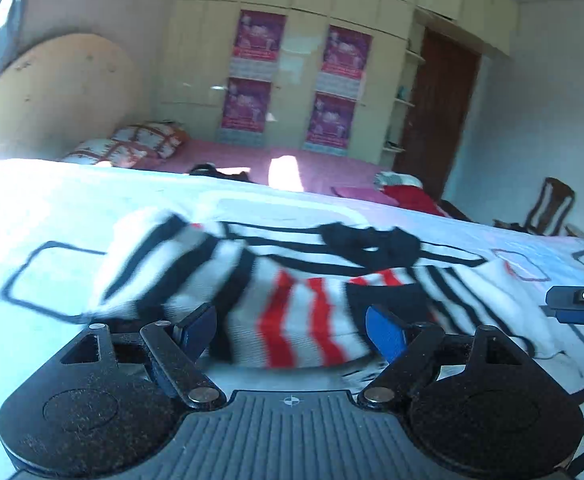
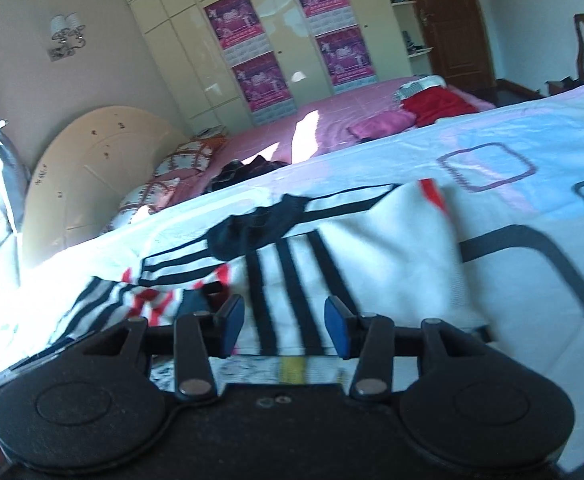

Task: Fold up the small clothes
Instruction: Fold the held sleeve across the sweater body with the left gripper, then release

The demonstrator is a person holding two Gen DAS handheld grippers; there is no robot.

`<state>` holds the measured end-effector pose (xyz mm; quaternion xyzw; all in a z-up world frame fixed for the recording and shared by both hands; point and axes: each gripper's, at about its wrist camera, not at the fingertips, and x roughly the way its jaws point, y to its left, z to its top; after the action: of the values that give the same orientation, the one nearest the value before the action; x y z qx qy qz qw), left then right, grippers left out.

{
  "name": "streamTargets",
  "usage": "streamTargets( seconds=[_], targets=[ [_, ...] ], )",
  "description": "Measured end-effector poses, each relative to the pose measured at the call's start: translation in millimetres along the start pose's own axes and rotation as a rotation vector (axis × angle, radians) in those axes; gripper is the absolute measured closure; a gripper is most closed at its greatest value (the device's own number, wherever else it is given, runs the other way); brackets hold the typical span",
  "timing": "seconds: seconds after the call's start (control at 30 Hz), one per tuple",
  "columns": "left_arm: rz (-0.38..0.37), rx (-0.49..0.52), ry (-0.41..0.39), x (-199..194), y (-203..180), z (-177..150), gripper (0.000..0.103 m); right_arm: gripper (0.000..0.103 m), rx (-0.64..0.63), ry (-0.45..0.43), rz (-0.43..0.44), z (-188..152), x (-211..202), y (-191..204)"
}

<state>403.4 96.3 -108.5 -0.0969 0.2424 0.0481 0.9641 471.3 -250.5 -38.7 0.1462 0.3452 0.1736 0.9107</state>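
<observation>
A bedroom: a white sheet (image 1: 52, 208) with printed squares covers the near surface, and behind it lies a pink bed (image 2: 323, 120) with pillows (image 1: 132, 144), a red cloth (image 2: 435, 104) and a wardrobe (image 1: 299, 60) hung with purple posters. A small striped sweater (image 1: 303, 280), white with black and red bands and a black collar (image 1: 371, 240), lies spread on the sheet, one sleeve bunched at its left. The left gripper (image 1: 292, 328) stands wide open just at the sweater's near hem, holding nothing. The right gripper (image 2: 284, 322) is also open, its blue pads (image 2: 337, 326) spread over the sweater's black-striped edge. The picture is blurred.
</observation>
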Motion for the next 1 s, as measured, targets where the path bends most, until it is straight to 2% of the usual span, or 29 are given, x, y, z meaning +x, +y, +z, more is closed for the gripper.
streamTargets(
  seconds=[0.07, 0.13, 0.27, 0.37, 0.43, 0.5, 0.57, 0.67, 0.77, 0.83, 0.9, 1.0],
  targets=[
    [0.077, -0.047, 0.012, -9.9, 36.9, -7.8, 0.021, 0.059, 0.014, 0.037, 0.044, -4.1, 26.5, 18.6],
    [0.107, -0.086, 0.054, -6.0, 65.1, -14.4, 0.021, 0.060, 0.028, 0.068, 0.074, -8.6, 49.8, 32.8],
    [0.087, -0.106, 0.085, 15.1, 93.1, -21.1, 0.021, 0.061, 0.079, 0.139, 0.081, -16.8, 88.1, 46.4],
    [0.069, -0.110, 0.105, 29.1, 99.0, -23.3, 0.021, 0.068, 0.075, 0.149, 0.038, -18.4, 101.4, 52.6],
    [0.066, -0.106, 0.122, 35.3, 100.9, -25.1, 0.021, 0.083, 0.041, 0.139, 0.010, -16.5, 105.3, 59.2],
    [0.077, -0.070, 0.125, 46.2, 91.0, -23.4, 0.021, 0.093, -0.001, 0.117, -0.013, -11.7, 105.3, 66.3],
    [0.080, -0.068, 0.123, 47.4, 89.6, -22.8, 0.021, 0.094, -0.057, 0.077, -0.019, -4.0, 96.8, 74.6],
    [0.077, -0.083, 0.120, 48.7, 91.1, -23.5, 0.021, 0.094, -0.162, -0.045, -0.043, 10.3, 67.6, 84.1],
    [0.085, -0.071, 0.120, 49.4, 88.5, -24.3, 0.021, 0.094, -0.183, -0.126, -0.095, 24.6, 38.7, 69.3],
    [0.089, -0.065, 0.120, 49.9, 86.5, -24.3, 0.021, 0.094, -0.194, -0.158, -0.162, 29.5, 26.4, 51.2],
    [0.092, -0.062, 0.120, 49.5, 85.2, -24.1, 0.021, 0.094, -0.185, -0.129, -0.222, 30.0, 26.8, 26.3],
    [0.096, -0.057, 0.121, 49.6, 83.6, -24.0, 0.021, 0.094, -0.156, -0.075, -0.223, 22.0, 33.8, 2.1]
  ],
)
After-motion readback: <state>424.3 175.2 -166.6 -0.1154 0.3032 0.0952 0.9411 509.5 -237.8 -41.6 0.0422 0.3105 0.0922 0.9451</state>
